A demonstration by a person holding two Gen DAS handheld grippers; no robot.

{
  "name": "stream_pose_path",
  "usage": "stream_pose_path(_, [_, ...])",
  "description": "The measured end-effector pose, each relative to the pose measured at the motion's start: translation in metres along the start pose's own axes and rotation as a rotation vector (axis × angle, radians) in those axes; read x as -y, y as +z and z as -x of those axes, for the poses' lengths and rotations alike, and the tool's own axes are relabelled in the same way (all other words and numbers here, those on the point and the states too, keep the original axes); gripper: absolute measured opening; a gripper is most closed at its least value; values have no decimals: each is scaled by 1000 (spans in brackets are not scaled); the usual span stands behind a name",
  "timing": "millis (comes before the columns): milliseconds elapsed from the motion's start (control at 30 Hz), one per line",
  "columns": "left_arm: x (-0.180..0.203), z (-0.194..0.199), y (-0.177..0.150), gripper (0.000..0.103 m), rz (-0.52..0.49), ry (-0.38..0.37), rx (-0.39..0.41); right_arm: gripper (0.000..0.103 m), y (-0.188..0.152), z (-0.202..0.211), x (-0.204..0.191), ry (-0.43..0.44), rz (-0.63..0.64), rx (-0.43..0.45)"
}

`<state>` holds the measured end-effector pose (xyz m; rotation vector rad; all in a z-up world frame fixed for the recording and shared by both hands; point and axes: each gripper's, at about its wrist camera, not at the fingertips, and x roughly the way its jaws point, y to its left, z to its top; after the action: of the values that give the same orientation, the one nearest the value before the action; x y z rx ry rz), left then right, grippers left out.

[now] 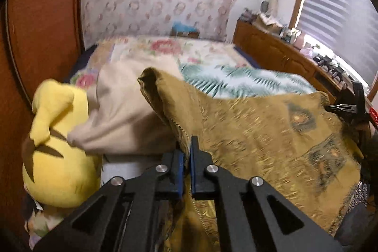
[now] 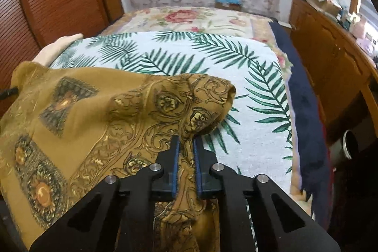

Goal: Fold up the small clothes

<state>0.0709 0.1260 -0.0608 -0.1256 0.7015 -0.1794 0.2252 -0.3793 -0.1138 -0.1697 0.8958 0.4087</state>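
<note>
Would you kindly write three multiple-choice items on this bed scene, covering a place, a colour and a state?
1. Where does the yellow plush toy lie in the left wrist view?
A. Left of the cream cloth
B. On the wooden dresser
C. On the palm-leaf towel

2. What colour is the patterned cloth between the grippers?
A. Navy
B. Mustard brown
C. Pink

3. How does the right gripper stand?
A. Wide open above the bed
B. Shut on nothing
C. Shut on the patterned cloth

Answers:
1. A, the toy sits at the left edge, touching the cream cloth.
2. B, its ground is mustard brown with dark ornaments.
3. C, a fold of the cloth is pinched between its blue pads.
</note>
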Motion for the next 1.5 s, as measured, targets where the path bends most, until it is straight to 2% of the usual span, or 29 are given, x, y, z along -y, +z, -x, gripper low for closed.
stream_pose_path(200, [27, 55, 24, 1, -23, -56, 166, 5, 0, 54, -8, 18, -20, 192])
stream_pose_path(300, [35, 86, 34, 1, -32, -73, 245, 4, 4, 97, -19, 21, 0, 295])
stream_pose_path(467, [37, 127, 49, 1, -33, -79, 362, 4, 13, 160, -34, 23, 45, 404])
stream_pose_path(600, [26, 140, 73, 1, -34, -56, 422, 4, 29, 210, -40, 3, 64, 503])
stream_pose_path(667, [18, 131, 87, 1, -32, -30, 421, 4, 41, 225, -42, -16, 78, 534])
stream_pose_path(700, [11, 118, 96, 1, -31, -23, 392, 4, 48, 228, -41, -22, 76, 539])
stream_pose_path(767, [3, 86, 107, 3, -20, -5, 331, 4, 69, 219, -35, -34, 69, 506])
stream_pose_path(833, [-12, 32, 113, 7, 1, 41, 202, 5, 85, 195, -26, -62, 48, 455])
stream_pose_path(900, [-24, -19, 105, 10, 9, 76, 60, 8, 100, 153, -15, -88, 25, 345])
stream_pose_path(933, [-28, -37, 98, 12, 10, 84, 8, 18, 105, 122, -10, -136, 18, 270])
stream_pose_path(967, [-29, -46, 91, 14, 11, 86, -17, 24, 107, 104, -7, -168, 12, 232])
stream_pose_path(1000, [-33, -54, 82, 16, 15, 93, -37, 32, 107, 83, -4, -184, 6, 188])
stream_pose_path(1033, [-37, -58, 72, 20, 20, 99, -47, 32, 105, 70, -1, -176, -3, 165])
stream_pose_path(1100, [-39, -59, 60, 22, 28, 108, -58, 33, 96, 53, 1, -153, -27, 138])
stream_pose_path(1200, [-38, -52, 44, 25, 23, 102, -75, 44, 76, 43, -8, -124, -11, 113])
stream_pose_path(1267, [-36, -45, 31, 27, 24, 97, -81, 45, 63, 38, -16, -112, 9, 91])
stream_pose_path(1333, [-26, -36, 17, 28, 29, 89, -87, 54, 50, 34, -21, -91, 19, 75])
stream_pose_path(1500, [-12, -25, -4, 30, 21, 89, -112, 59, 17, 19, -44, -52, 40, 30])
